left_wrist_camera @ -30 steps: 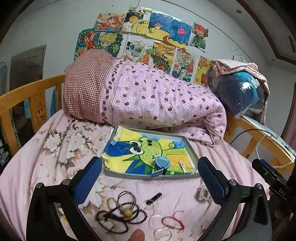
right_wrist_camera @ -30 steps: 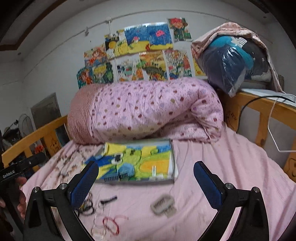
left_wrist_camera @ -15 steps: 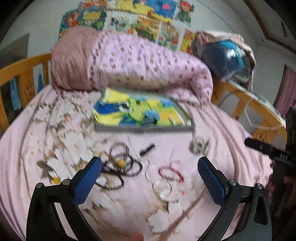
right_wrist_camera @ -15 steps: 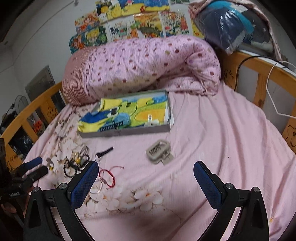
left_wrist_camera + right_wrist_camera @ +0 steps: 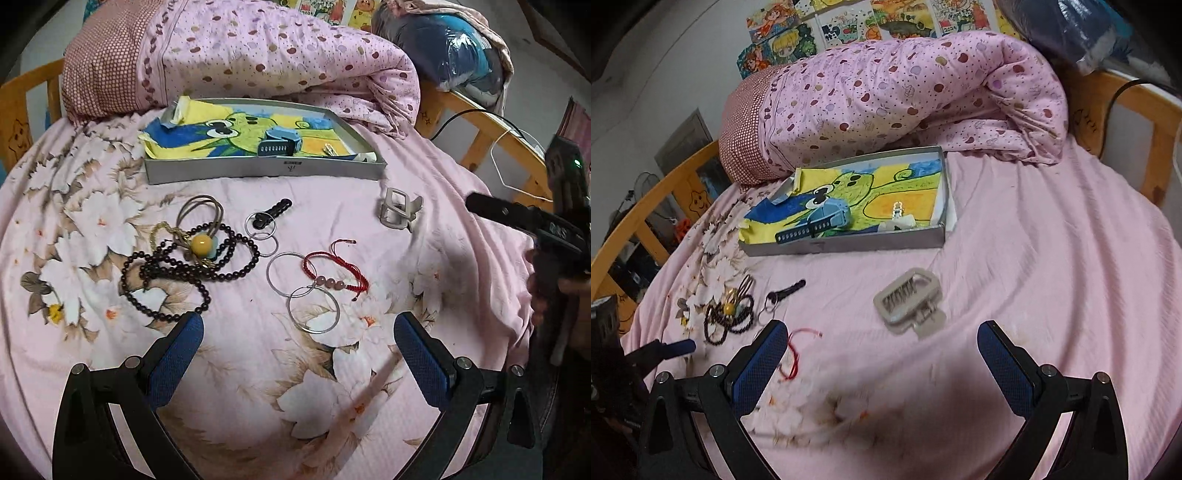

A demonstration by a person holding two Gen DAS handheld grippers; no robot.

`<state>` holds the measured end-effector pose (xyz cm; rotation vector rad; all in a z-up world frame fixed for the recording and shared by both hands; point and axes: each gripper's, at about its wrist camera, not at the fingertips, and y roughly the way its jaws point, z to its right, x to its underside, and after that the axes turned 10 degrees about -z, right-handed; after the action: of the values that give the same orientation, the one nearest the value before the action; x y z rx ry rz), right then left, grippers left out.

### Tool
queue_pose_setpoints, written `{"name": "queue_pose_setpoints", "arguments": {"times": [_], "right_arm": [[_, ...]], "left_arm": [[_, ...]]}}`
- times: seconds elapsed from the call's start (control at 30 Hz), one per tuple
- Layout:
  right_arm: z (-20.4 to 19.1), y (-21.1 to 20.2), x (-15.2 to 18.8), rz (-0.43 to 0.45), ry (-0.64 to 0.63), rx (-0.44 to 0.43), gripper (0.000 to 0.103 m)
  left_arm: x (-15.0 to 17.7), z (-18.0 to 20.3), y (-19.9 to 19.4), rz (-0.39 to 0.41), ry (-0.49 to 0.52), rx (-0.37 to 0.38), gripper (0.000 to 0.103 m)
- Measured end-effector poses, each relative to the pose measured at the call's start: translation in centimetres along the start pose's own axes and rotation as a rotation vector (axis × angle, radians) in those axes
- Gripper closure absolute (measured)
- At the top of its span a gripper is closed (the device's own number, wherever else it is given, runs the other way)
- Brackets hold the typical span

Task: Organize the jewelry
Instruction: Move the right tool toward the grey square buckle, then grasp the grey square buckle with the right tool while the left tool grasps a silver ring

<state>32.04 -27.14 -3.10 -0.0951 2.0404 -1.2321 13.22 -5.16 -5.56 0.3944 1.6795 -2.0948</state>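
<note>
Both grippers, left gripper [image 5: 295, 334] and right gripper [image 5: 881, 341], are wide open and hold nothing. Ahead sits a gray tray [image 5: 266, 170] holding a blue clip [image 5: 280, 144]. Beads [image 5: 166, 269], rings [image 5: 314, 314] and a red bracelet [image 5: 332, 273] lie nearer, on the sheet [image 5: 424, 280]. The tray's small label is too tiny to read.

Both wrist cameras look down close over the pink floral bedsheet [image 5: 258, 369], facing the rolled quilt at 12 o'clock. They share the shallow grey cardboard tray [image 5: 266, 170] [image 5: 849, 243]. The left view sits nearer the loose pieces.

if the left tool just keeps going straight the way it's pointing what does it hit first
Probably the nearer silver ring, which lies just ahead between the open fingers of the left tool, overlapping the red cord bracelet. Depth is unclear; if angled steeply, it would meet the pink bedsheet first.
</note>
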Motion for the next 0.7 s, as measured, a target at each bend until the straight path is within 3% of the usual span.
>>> {"name": "queue_pose_setpoints", "arguments": {"times": [0.13,0.5,0.7], "right_arm": [[-0.5,1.9,-0.9,-0.019,-0.067,0.003,0.000],[0.3,6.1,-1.8,-0.065,-0.117,0.021,0.000],[0.7,7.8,-2.5,-0.076,-0.127,0.024,0.000]], "left_arm": [[-0.6,0.1,0.9,-0.021,0.016,0.002,0.008],[-1.5,-0.4,4.8,-0.153,-0.004,0.027,0.048],[-1.7,0.0,5.5,-0.164,0.028,0.028,0.050]]}}
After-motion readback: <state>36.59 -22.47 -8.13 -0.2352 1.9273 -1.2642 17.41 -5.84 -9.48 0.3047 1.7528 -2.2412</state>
